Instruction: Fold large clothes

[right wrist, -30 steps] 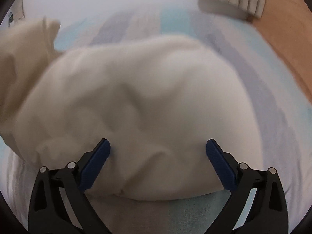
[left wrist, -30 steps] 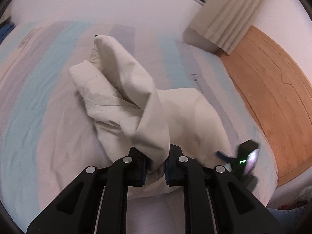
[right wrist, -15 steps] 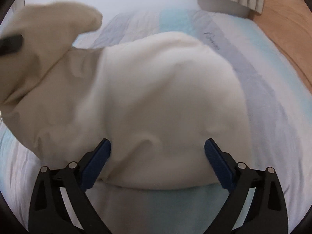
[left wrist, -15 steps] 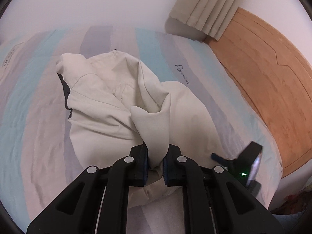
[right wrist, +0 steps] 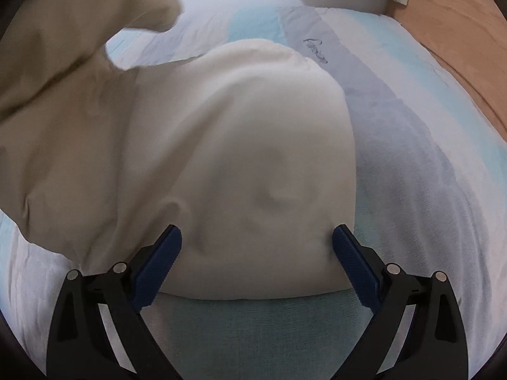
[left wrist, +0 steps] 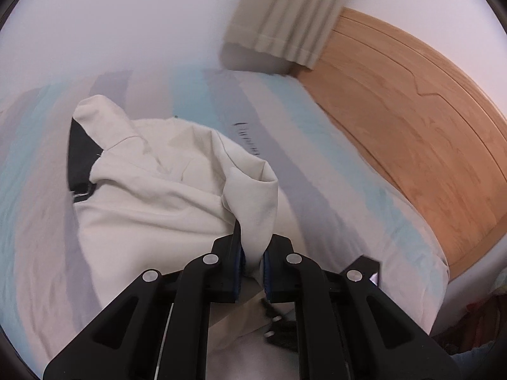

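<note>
Garment (left wrist: pixel 152 202) | left gripper (left wrist: pixel 252 262) fingers clamped on its fold, bulk toward 10 o'clock | right gripper (right wrist: pixel 256 247) fingers apart, cloth at 12 | bed (left wrist: pixel 348 190)

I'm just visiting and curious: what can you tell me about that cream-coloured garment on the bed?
The cream garment looks like soft, matte cotton, crumpled in a rumpled heap on the striped bedsheet. A black lining or panel shows at its far left edge. The left tongs pinch one raised fold, lifting it off the heap. The right tongs stand open over its near edge, gripping nothing.
</note>
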The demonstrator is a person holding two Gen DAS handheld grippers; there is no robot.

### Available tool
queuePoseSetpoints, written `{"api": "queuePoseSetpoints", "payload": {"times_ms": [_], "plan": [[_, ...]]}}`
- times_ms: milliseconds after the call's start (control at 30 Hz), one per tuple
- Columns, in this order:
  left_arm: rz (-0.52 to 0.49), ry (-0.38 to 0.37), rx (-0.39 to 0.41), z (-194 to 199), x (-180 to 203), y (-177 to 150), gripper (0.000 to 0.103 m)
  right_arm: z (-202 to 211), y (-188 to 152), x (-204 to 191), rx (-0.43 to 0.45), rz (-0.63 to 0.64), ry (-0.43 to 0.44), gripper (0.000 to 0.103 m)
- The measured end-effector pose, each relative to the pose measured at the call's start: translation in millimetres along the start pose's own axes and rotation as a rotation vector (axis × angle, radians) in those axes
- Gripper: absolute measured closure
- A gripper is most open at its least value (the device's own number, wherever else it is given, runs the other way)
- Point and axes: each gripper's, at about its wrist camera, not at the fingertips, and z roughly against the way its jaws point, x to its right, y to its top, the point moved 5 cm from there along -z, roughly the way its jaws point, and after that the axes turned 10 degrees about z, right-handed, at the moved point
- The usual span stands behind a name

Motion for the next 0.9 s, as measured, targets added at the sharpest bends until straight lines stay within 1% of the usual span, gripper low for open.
{"api": "queuePoseSetpoints", "payload": {"times_ms": [67,200,333,400,567,633,667,733,833,900], "plan": [[-0.014,-0.033,-0.016,-10,18,-1,0.095,-2,-2,0,-0.002,-0.012,0.013,0.01],[-0.052,-0.075,-0.049,-31,47,-10,0.095,-7,-5,-1,-0.012,-0.007,0.024,0.009],[-0.074,-0.103,-0.084,-47,65,-18,0.095,5,-9,6,0.0,-0.007,0.049,0.012],[-0.081,-0.112,-0.089,-49,71,-18,0.095,13,-11,19,0.003,-0.032,0.038,0.014],[-0.101,-0.14,-0.109,-53,89,-29,0.095,36,-22,73,0.007,-0.22,0.036,0.014],[-0.115,-0.157,-0.126,-58,100,-39,0.095,44,-22,87,0.017,-0.258,0.023,0.014],[-0.122,-0.166,-0.136,-61,106,-46,0.095,45,-20,94,0.02,-0.271,0.025,0.014],[-0.142,-0.172,-0.156,-73,115,-60,0.095,48,-16,106,0.027,-0.265,-0.006,0.014],[-0.156,-0.155,-0.189,-96,115,-79,0.095,51,-19,115,0.006,-0.238,-0.05,0.014],[-0.16,-0.123,-0.204,-114,108,-92,0.095,53,-22,123,-0.006,-0.232,-0.064,0.014]]}}
